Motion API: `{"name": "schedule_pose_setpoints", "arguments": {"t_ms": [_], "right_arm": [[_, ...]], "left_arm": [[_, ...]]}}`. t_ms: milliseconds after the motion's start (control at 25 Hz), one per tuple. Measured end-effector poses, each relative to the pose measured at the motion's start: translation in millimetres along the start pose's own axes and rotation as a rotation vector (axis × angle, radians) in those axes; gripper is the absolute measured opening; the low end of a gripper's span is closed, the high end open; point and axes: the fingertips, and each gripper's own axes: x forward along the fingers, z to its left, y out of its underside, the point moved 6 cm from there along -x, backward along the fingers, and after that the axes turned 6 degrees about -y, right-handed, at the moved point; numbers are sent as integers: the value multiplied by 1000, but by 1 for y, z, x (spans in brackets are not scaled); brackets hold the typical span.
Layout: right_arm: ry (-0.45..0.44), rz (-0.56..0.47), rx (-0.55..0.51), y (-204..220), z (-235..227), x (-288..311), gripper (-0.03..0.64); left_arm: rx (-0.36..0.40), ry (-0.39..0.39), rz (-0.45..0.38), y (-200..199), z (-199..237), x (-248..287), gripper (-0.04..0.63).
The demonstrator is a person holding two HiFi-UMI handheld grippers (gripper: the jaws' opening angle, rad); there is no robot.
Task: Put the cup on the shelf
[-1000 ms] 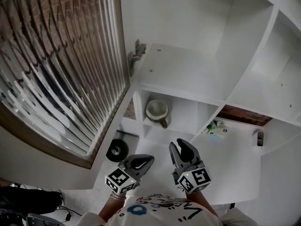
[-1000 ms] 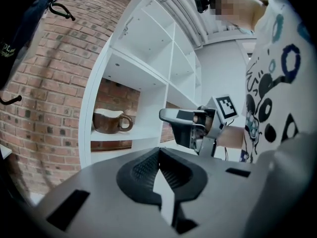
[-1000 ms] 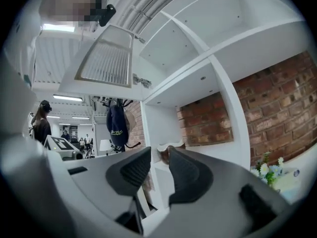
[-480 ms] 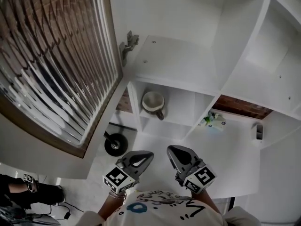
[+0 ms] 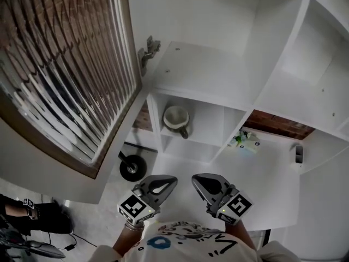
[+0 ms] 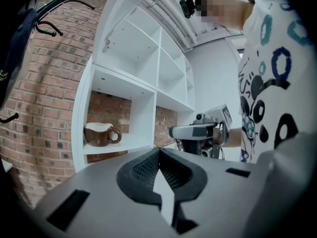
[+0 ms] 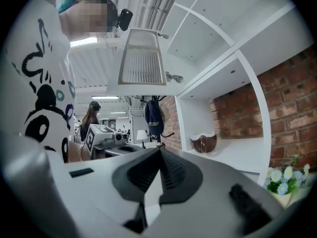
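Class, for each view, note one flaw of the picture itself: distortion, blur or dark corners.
Head view: wide-angle lens bows the slats of the ribbed panel. Left gripper view: black corners, brick wall curves, cup is sharp. Right gripper view: black corners, shelf upright bends.

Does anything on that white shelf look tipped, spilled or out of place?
Nothing stands out. The brown cup stands upright in a compartment of the white shelf, with no spill visible. The left gripper and right gripper are shut and empty.
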Motion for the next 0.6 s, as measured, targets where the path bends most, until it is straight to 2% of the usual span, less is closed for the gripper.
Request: {"name": "schedule_pose_setpoints", "arguments": {"t_ms": [360,600], "right_arm": [[-22,-9,-21,0,4,-2,26],[1,-6,-39,5,-1,-4,26]], "left_arm": [[14,19,-9,-2,0,-3,15],[14,25,-6,0,4,-6,15]]}}
